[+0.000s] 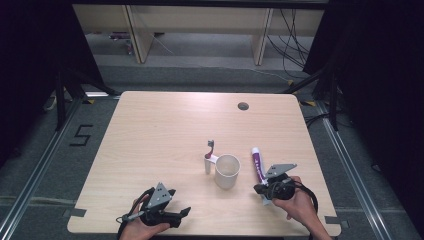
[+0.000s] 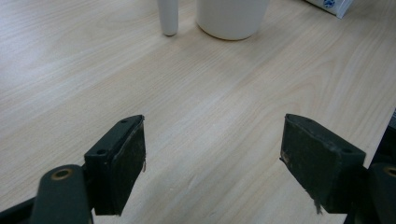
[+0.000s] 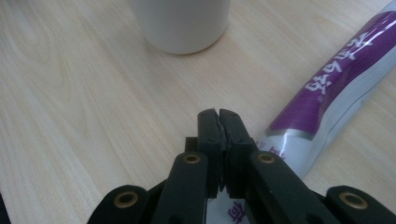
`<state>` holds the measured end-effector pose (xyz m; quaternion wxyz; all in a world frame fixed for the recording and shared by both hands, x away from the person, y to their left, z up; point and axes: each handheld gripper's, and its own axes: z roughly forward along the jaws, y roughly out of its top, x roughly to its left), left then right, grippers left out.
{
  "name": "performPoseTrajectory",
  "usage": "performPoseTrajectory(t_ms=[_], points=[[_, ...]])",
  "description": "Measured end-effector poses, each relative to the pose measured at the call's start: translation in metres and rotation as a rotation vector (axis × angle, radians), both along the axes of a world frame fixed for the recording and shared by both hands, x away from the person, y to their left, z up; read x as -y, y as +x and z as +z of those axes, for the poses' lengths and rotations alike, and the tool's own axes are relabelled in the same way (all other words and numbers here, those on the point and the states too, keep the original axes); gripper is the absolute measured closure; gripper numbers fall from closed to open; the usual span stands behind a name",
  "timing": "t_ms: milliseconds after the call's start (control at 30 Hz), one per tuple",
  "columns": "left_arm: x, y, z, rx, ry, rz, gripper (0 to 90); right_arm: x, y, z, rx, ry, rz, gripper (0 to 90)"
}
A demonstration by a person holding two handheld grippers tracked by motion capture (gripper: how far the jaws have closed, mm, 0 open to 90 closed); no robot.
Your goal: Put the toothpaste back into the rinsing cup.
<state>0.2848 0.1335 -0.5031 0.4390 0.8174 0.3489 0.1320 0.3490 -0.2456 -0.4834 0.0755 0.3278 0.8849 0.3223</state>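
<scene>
The right gripper [image 1: 264, 190] sits near the table's [image 1: 150, 130] front right corner, its black jaws pressed flat together. In the right gripper view they look closed over the flat crimped tail of the purple-and-white toothpaste tube [image 3: 336, 88], though the contact itself is hidden under the jaws. The tube lies on the wood, its white cap end pointing toward the far edge, just right of the white cylindrical cup [image 1: 227, 171], which stands upright near the table's middle. Just left of the cup lies a white-handled toothbrush with a dark red head [image 1: 209, 155]. The left gripper [image 1: 181, 214] rests at the front left edge, jaws spread wide over bare wood, holding nothing.
</scene>
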Motion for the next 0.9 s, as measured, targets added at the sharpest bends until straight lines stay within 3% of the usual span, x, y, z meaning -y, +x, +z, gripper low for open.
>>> performPoseTrajectory(t_ms=[67, 100, 133, 167, 200, 267, 300, 367, 400, 433, 467, 500, 567, 633, 700, 733, 767, 833, 867, 900], points=[[-0.001, 0.000, 0.000, 0.002, 0.017, -0.007, 21.8, 0.000, -0.001, -0.003, -0.003, -0.019, 0.013, 88.1], [0.000, 0.000, 0.000, -0.002, -0.004, -0.002, 21.8, 0.001, -0.002, -0.004, 0.005, -0.036, 0.028, 88.1], [0.000, 0.000, 0.000, -0.002, -0.001, -0.003, 21.8, 0.002, -0.004, -0.003, -0.013, -0.037, 0.004, 88.3], [0.000, 0.000, 0.000, -0.002, 0.000, -0.003, 21.8, 0.003, -0.003, -0.003, -0.022, -0.040, 0.015, 88.5], [-0.002, 0.001, 0.001, 0.002, 0.029, -0.015, 21.8, 0.004, -0.005, -0.002, -0.045, -0.040, 0.001, 88.8], [-0.002, 0.000, 0.001, 0.000, 0.039, -0.014, 21.8, 0.007, -0.005, -0.005, -0.008, -0.043, 0.001, 88.8], [-0.001, 0.000, 0.000, -0.001, 0.016, -0.010, 21.9, 0.007, -0.007, -0.004, -0.026, -0.040, -0.005, 88.9], [0.000, 0.000, 0.001, -0.004, 0.015, -0.005, 21.9, 0.011, -0.007, -0.006, -0.022, -0.063, 0.001, 88.8], [-0.002, 0.000, 0.001, -0.001, 0.037, -0.012, 21.8, 0.013, -0.008, -0.006, -0.025, -0.070, 0.004, 88.9], [0.000, -0.001, 0.000, -0.003, 0.001, -0.004, 21.9, 0.017, -0.007, -0.007, -0.002, -0.078, 0.013, 88.9], [0.000, 0.000, 0.000, -0.004, 0.005, -0.010, 21.9, 0.019, -0.010, -0.005, -0.034, -0.077, -0.024, 88.9], [-0.001, 0.000, 0.001, -0.008, 0.022, -0.018, 21.9, 0.024, -0.010, -0.005, -0.034, -0.071, -0.031, 88.9], [0.000, 0.000, 0.000, -0.006, 0.008, -0.011, 21.9, 0.030, -0.011, -0.005, -0.043, -0.070, -0.044, 88.9], [0.001, -0.001, -0.001, -0.006, 0.002, -0.011, 22.0, 0.038, -0.010, -0.005, -0.012, -0.070, -0.043, 88.9], [0.001, 0.000, 0.000, -0.007, 0.017, -0.010, 22.0, 0.046, -0.009, -0.005, -0.012, -0.057, -0.071, 88.9], [0.001, 0.000, 0.000, -0.008, 0.012, -0.011, 22.0, 0.051, -0.009, -0.003, -0.036, -0.061, -0.088, 88.9], [0.001, 0.000, -0.001, -0.006, 0.010, -0.015, 22.0, 0.055, -0.007, -0.004, -0.004, -0.071, -0.085, 88.9], [0.002, -0.001, -0.001, -0.007, 0.011, -0.013, 22.1, 0.061, -0.008, -0.002, -0.048, -0.057, -0.139, 88.9], [0.002, 0.000, -0.002, -0.003, 0.009, -0.013, 22.1, 0.066, -0.005, -0.003, -0.006, -0.066, -0.125, 89.0], [0.002, 0.000, -0.002, -0.005, 0.008, -0.013, 22.1, 0.070, -0.003, -0.002, 0.003, -0.071, -0.133, 89.0]])
